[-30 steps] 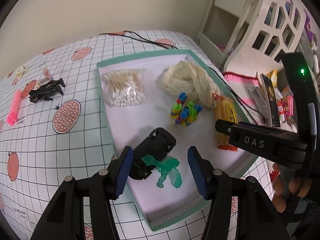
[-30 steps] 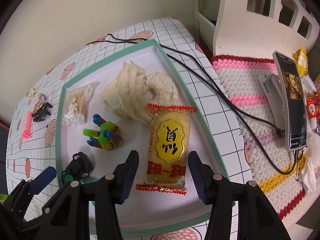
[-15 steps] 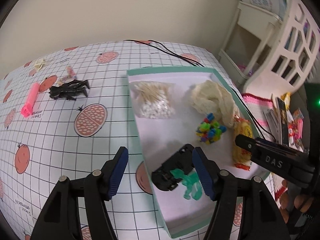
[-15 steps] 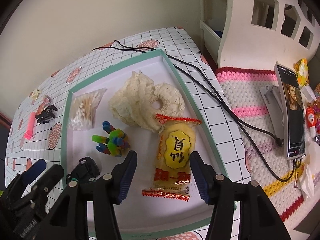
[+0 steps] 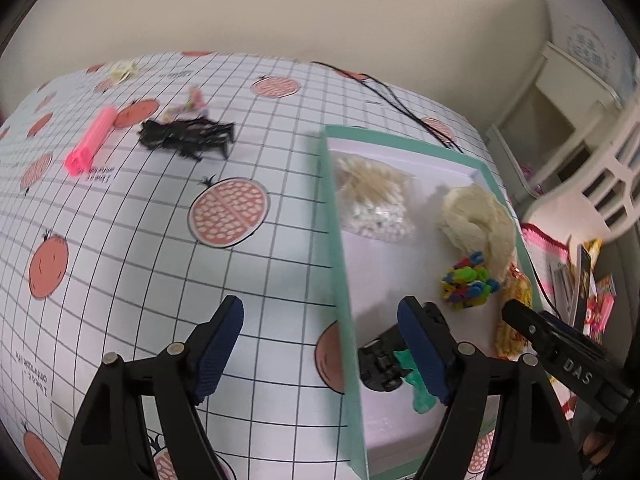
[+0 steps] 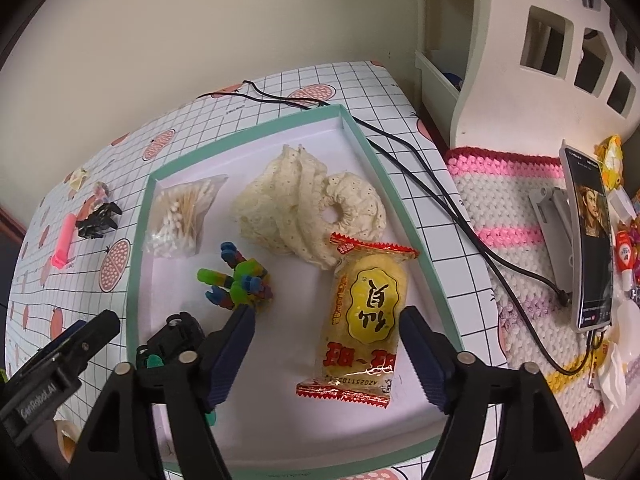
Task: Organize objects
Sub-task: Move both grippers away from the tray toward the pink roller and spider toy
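In the left wrist view the left claw is spread wide and holds nothing, low in the frame, straddling the left wall of the green-rimmed tray. On the gridded desk, in the upper left, lie a black toy insect and, just left of it, a pink tube, both well apart from the tray. In the right wrist view the right claw is likewise spread and empty, low at the frame's centre, over the yellow snack packet lying in the tray. Further up inside the tray sit a cream lace cloth, a bag of cotton swabs at its upper left, and a colourful block toy near the middle. A black toy car rests at the lower left.
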`<state>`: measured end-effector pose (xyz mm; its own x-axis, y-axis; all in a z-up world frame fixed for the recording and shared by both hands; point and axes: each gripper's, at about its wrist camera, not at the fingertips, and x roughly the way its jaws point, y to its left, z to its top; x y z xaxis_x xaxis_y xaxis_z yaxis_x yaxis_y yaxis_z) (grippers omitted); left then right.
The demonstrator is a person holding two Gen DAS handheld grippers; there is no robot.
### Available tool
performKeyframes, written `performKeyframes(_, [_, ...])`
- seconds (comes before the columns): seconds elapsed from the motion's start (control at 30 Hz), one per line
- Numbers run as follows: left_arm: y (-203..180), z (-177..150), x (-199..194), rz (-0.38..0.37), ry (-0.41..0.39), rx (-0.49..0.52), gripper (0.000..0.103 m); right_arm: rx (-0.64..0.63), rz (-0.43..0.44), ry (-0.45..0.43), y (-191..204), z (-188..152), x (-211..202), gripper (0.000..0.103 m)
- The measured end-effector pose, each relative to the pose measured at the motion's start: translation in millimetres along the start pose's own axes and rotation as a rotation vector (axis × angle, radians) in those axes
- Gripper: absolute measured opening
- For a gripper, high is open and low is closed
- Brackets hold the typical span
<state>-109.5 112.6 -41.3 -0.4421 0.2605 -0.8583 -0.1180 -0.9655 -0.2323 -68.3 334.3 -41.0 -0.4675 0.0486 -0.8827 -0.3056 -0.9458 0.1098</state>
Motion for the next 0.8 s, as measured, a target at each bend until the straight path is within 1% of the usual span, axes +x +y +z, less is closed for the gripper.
performKeyframes(0.03, [4.0, 0.4, 1.0, 0.004, 0.004, -0.022, 0.092, -0.002, 0.000, 0.000, 0.5, 0.0, 0.3, 0.082])
performKeyframes(0.07, [7.1, 0.8, 1.3, 0.003, 0.004, -0.038, 0.094, -0.006, 0.000, -0.001, 1.2, 0.0, 0.7, 0.084])
performKeyframes(0.23, [19.5, 2.8, 1.7, 0.005, 0.001, -0.102, 0.094, -0.015, 0.000, -0.013, 3.0, 0.1, -0.1, 0.094])
performKeyframes(0.3, [21.9, 3.4, 1.8, 0.014, 0.001, -0.111, 0.095, -0.024, -0.001, -0.019, 4.7, -0.3, -0.5, 0.101])
performKeyframes(0.43, [26.1, 3.4, 1.5, 0.025, -0.001, -0.127, 0.096, -0.044, -0.001, -0.027, 9.1, -1.0, -0.5, 0.103])
performKeyframes(0.63, [30.6, 5.0, 0.8, 0.039, -0.006, -0.133, 0.096, -0.061, -0.004, -0.036, 12.4, -2.2, 0.3, 0.103])
performKeyframes(0.8, [37.6, 6.6, -0.8, 0.040, -0.012, -0.156, 0.096, -0.072, -0.013, -0.075, 16.5, -1.2, -6.1, 0.103])
